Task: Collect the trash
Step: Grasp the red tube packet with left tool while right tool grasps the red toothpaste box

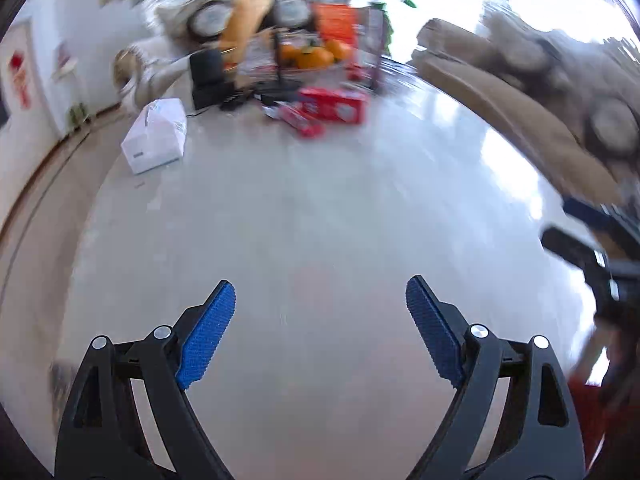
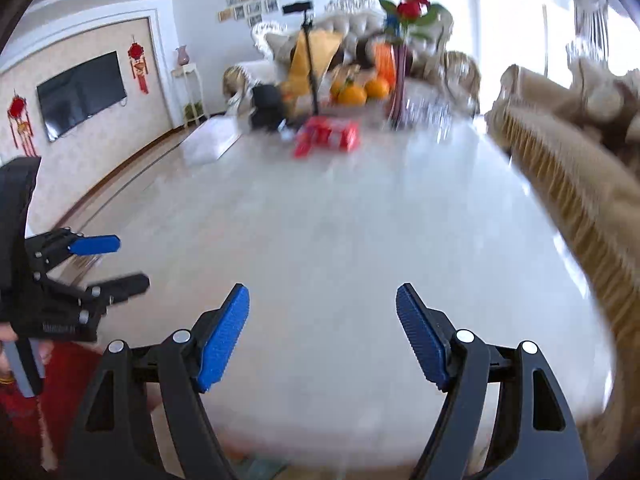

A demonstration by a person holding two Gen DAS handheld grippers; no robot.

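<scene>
Red packets (image 1: 334, 105), orange fruit (image 2: 352, 94), white box (image 1: 156, 135), pale glossy table (image 1: 320, 220).

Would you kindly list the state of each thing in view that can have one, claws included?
Left claw: open, nothing between its pads.
Right claw: open, nothing between its pads.
Red packs: lying flat on the table, far end.
White box: closed, resting flat on the table.
Oranges: piled together behind the red packs.
Roses: upright in a vase.
TV: screen dark.

No legible text on the blurred red packets (image 1: 334, 105) or elsewhere.
</scene>
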